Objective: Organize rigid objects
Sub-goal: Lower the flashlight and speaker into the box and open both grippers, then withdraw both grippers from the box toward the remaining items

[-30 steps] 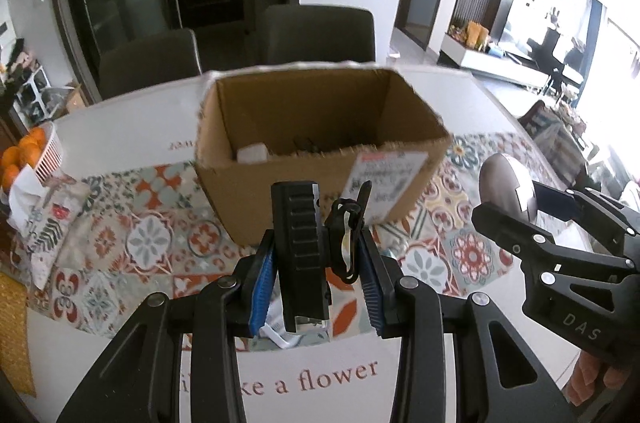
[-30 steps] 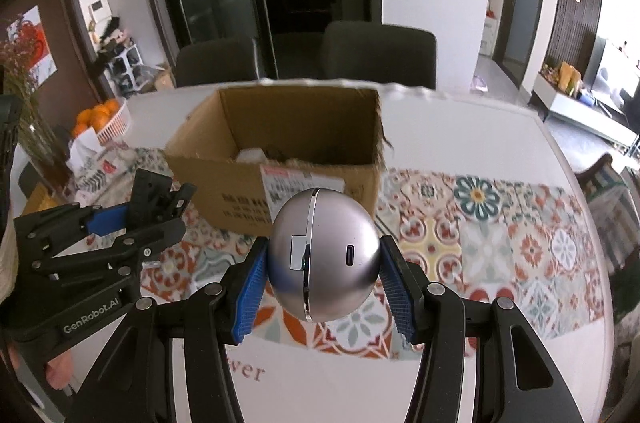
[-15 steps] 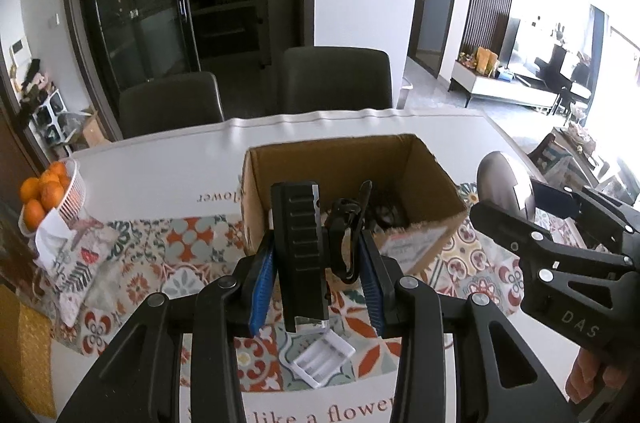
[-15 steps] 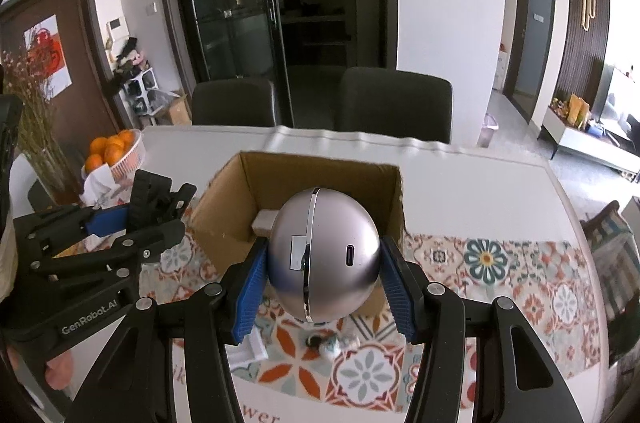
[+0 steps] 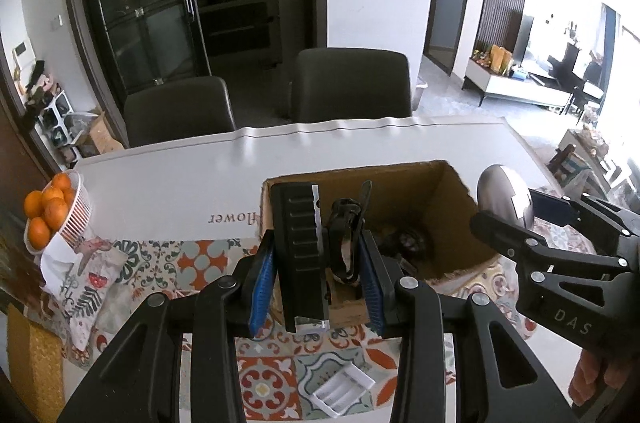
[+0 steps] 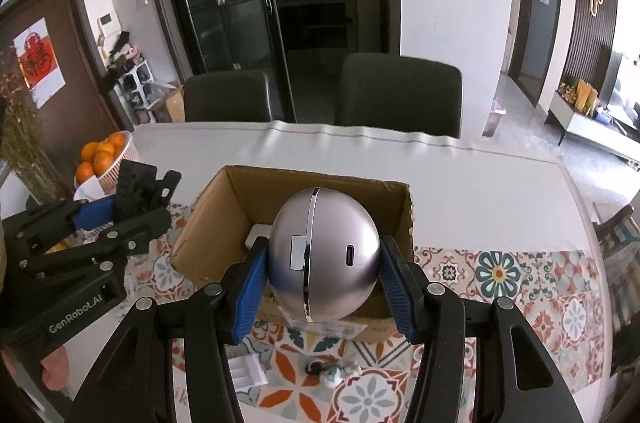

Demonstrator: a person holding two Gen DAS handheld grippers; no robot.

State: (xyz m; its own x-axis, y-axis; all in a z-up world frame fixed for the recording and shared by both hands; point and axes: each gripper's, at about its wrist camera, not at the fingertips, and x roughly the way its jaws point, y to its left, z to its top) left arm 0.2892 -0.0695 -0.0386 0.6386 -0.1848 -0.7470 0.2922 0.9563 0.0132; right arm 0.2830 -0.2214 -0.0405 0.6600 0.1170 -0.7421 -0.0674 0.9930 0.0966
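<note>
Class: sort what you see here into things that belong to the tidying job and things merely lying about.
Job: open brown cardboard box; silver egg-shaped gadget in right gripper; black ribbed block in left gripper; white plastic tray.
Lying about: white basket of oranges; dark chairs.

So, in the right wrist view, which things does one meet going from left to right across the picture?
Left tongs → basket of oranges → cardboard box → silver ball-shaped device held by the right tongs → patterned table runner.

Left tool (image 6: 120, 215) body reads "GenRobot.AI", right tool (image 5: 532, 219) says "DAS", and the counter cloth (image 5: 160, 191) has upside-down "flower".
</note>
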